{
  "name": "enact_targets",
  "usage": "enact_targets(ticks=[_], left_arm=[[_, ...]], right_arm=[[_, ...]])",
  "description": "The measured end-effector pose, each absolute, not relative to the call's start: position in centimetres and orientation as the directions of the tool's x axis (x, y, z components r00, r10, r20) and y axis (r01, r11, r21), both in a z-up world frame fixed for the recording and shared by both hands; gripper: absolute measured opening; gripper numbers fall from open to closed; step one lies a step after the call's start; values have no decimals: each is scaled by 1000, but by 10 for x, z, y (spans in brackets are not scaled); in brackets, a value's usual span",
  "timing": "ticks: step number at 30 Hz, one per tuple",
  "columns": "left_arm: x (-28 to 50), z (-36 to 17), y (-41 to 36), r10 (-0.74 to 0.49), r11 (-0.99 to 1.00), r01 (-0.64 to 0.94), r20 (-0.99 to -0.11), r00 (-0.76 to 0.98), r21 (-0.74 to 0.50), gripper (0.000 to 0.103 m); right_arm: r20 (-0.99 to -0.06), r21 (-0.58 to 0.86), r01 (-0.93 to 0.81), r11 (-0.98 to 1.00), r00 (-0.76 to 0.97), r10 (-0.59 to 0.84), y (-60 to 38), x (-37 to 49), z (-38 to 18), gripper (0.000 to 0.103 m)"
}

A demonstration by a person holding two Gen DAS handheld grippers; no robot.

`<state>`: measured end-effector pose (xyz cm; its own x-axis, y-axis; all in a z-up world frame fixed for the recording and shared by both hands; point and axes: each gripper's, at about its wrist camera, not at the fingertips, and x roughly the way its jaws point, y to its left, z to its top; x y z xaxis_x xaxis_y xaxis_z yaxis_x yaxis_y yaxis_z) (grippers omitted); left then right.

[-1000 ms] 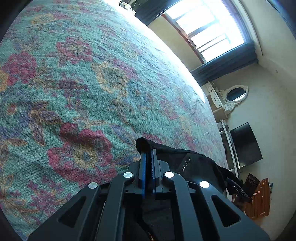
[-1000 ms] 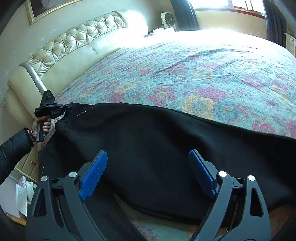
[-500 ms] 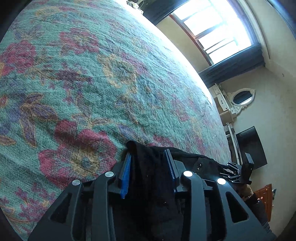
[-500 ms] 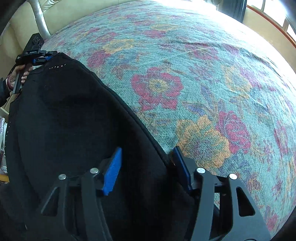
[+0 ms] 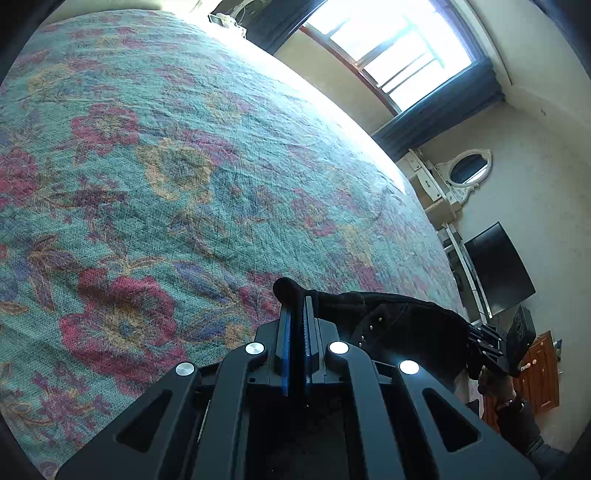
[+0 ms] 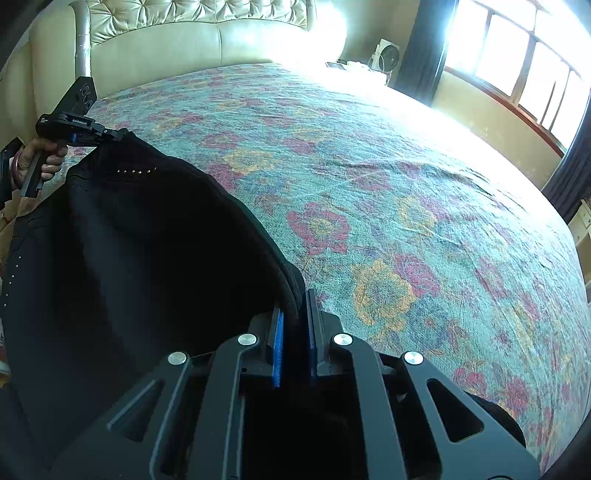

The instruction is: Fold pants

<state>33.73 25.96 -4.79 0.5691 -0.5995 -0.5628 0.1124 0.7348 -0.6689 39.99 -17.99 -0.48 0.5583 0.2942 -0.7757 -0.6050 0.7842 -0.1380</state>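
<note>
Black pants (image 6: 129, 251) with a row of small studs hang stretched between my two grippers at the near edge of the bed. My left gripper (image 5: 296, 302) is shut on one corner of the pants (image 5: 399, 317); it also shows in the right wrist view (image 6: 110, 134), held in a hand. My right gripper (image 6: 295, 299) is shut on the pants' edge; it also shows in the left wrist view (image 5: 480, 341) at the far end of the cloth.
The bed has a teal floral bedspread (image 6: 388, 192) and a cream tufted headboard (image 6: 199, 33). A bright window (image 5: 388, 55) with dark curtains, a black TV (image 5: 498, 269), a white dresser with an oval mirror (image 5: 471, 171) and a fan (image 6: 388, 59) stand around it.
Both grippers have closed on the pants' edge. The left one opened half a second ago and has shut again. The right one went from wide open to shut.
</note>
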Motion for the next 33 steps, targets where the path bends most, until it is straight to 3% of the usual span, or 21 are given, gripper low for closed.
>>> enact_targets(ticks=[6, 12, 16, 22, 23, 24, 25, 27, 30, 33], left_arm=[[300, -19, 278, -684, 577, 176, -354, 638, -798, 5], [232, -9, 300, -724, 459, 241, -202, 660, -855, 5], [176, -23, 305, -742, 440, 254, -189, 643, -861, 5], [115, -95, 310, -758, 384, 55, -281, 589, -922, 12], [106, -102, 312, -749, 391, 25, -302, 590, -920, 15], [96, -106, 315, -727, 410, 2, -325, 604, -912, 16], [85, -108, 320, -702, 421, -16, -337, 627, -907, 20], [67, -110, 329, -661, 407, -60, -340, 669, -911, 25], [50, -107, 328, -619, 351, -98, -310, 722, -931, 37], [48, -95, 304, -607, 373, -83, -310, 732, -924, 38]], right_arm=[[-692, -215, -569, 793, 662, 288, -185, 341, 23, 9], [-610, -310, -535, 786, 746, 267, -192, 248, 41, 9], [-625, -347, -545, 763, 741, 246, -187, 186, 16, 10], [-779, -253, -580, 774, 597, 193, -183, 148, -46, 22], [-785, -213, -565, 797, 584, 204, -186, 146, -44, 24], [-790, -143, -546, 826, 565, 237, -191, 145, -38, 36], [-789, -58, -517, 854, 548, 278, -198, 145, -30, 56], [-763, 178, -424, 888, 510, 396, -219, 149, -18, 76], [-660, 521, -240, 819, 495, 565, -246, 151, -22, 76], [-628, 651, -100, 752, 486, 608, -254, 161, -40, 76]])
